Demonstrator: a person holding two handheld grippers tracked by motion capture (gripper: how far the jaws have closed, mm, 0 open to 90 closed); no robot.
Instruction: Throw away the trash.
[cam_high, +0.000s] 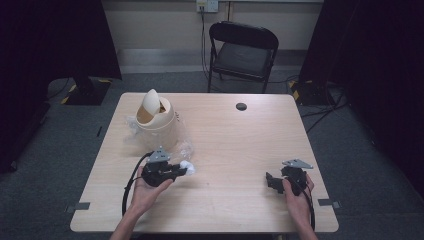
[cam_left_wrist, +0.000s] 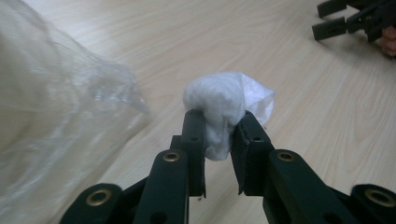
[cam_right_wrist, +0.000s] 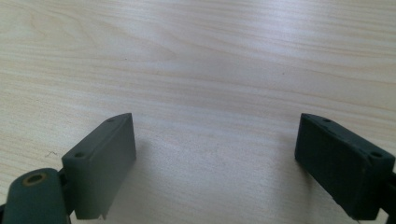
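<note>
L tongs (cam_left_wrist: 219, 128) clamped on a wad of white tissue (cam_left_wrist: 224, 105), just off the table (cam_high: 240, 145), near-left, right beside the clear plastic bag (cam_left_wrist: 60, 121) that lines the small swing-lid bin (cam_high: 155, 117). R tongs (cam_right_wrist: 215, 154) wide apart, nothing between the jaws, parked near-right over bare wood, well away from the action.

Step in hand, as I read it: get the wad into the bin.

How to do it right, imo:
- keep the squeeze steady; tissue is soft and only pinched at its lower part, so it could slip out if I ease off
- lift clear of the loose bag edge before swinging far-left, else the jaws snag the plastic
- come at the flap from above, push the wad through the lid opening w/ the jaw tips, then let go
- R tongs could steady the bin if it's light and tips when the flap gets pushed
</note>
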